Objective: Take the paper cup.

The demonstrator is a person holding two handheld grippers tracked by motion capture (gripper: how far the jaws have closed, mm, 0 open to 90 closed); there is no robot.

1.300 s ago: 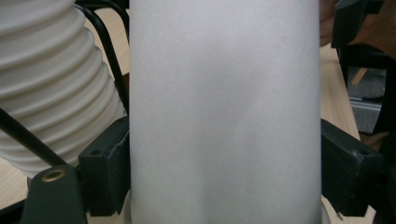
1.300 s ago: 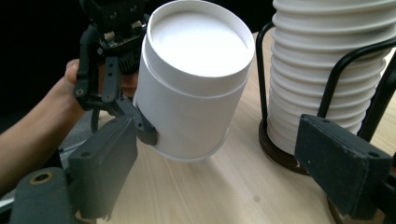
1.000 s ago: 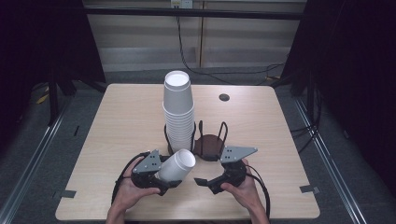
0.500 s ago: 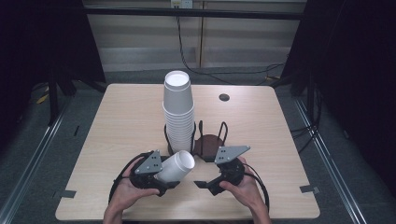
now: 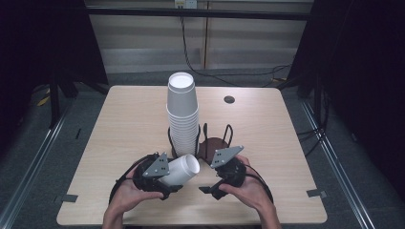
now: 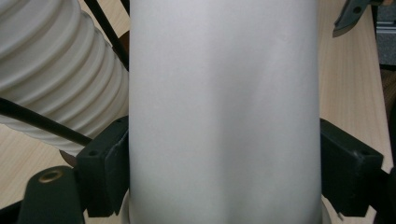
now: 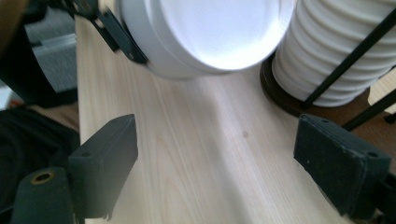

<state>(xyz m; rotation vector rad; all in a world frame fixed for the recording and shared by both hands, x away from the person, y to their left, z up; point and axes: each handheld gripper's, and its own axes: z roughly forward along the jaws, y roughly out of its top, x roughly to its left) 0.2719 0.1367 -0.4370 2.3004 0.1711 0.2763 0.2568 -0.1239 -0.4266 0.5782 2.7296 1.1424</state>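
We hold a single white cup (image 5: 181,169) in the left tongs (image 5: 167,179), clenched on its sides: in the left gripper view the cup's wall (image 6: 224,112) stands between the two black jaws, both pressed against it. The cup lies tilted, its long axis running from our left hand up and to the right, with the open mouth (image 7: 219,28) facing the right tongs (image 5: 210,188). Those stand released and bare, the jaws wide apart over plain wood in the right gripper view, just beside the cup's rim but apart from it, so we judge the right tongs the nearer to the mouth and the ones placed to take the cup or steady it. Just behind the cup rises the tall stack of cups (image 5: 182,112), upright in a dark wire holder (image 5: 215,143) whose neighbouring bay, on the right, looks empty down to its brown base. All of it stands on the near middle of the pale wooden table (image 5: 124,124), which is otherwise bare but for a small dark disc (image 5: 229,99) near the far edge. Around the table we see dark curtains, a grey floor and a cable hanging down the back wall.
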